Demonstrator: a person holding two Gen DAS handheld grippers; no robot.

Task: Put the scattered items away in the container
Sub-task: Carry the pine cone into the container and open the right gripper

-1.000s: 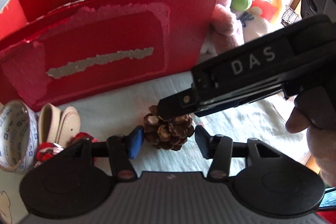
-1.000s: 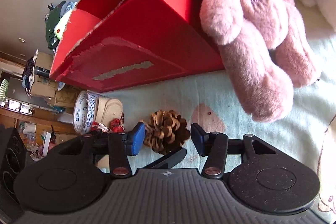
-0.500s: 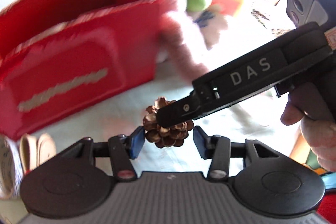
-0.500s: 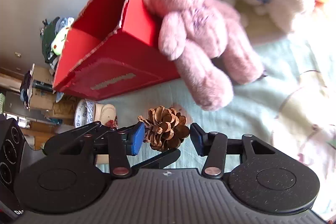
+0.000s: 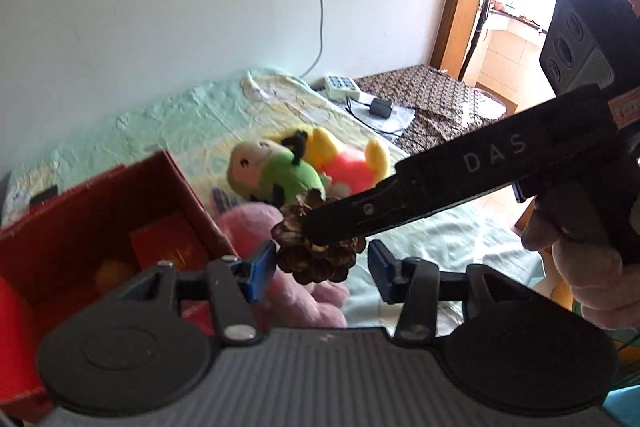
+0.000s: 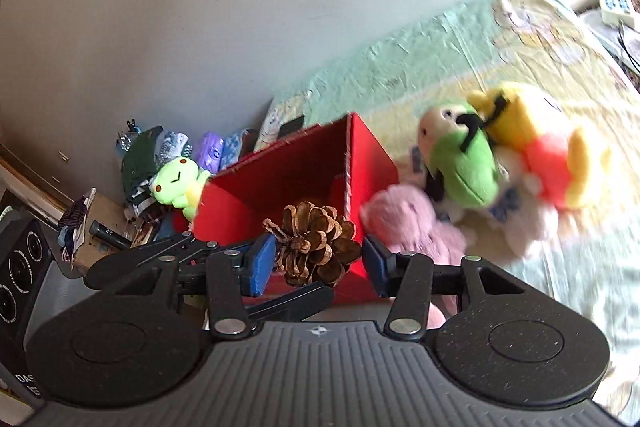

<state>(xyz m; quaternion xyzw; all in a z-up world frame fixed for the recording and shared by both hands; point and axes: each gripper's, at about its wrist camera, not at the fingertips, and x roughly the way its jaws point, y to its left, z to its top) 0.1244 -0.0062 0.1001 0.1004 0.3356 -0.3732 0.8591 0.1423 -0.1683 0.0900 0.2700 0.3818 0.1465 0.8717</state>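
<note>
The left gripper (image 5: 322, 267) and right gripper (image 6: 318, 261) both pinch one scaly brown pine cone (image 6: 314, 243), jaws part-open around its woody width (blue pads against the scales). It hangs mid-frame before the matte red cardboard box (image 6: 280, 171). A second ago the cone lay on the pale cloth; now it is lifted, the box's open top visible at lower left, fuzzy pink plush (image 6: 408, 223) beside it.

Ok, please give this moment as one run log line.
held: pine cone | left gripper: shut on it | right gripper: shut on it, crosswise | red box: open, cone not yet inside
</note>
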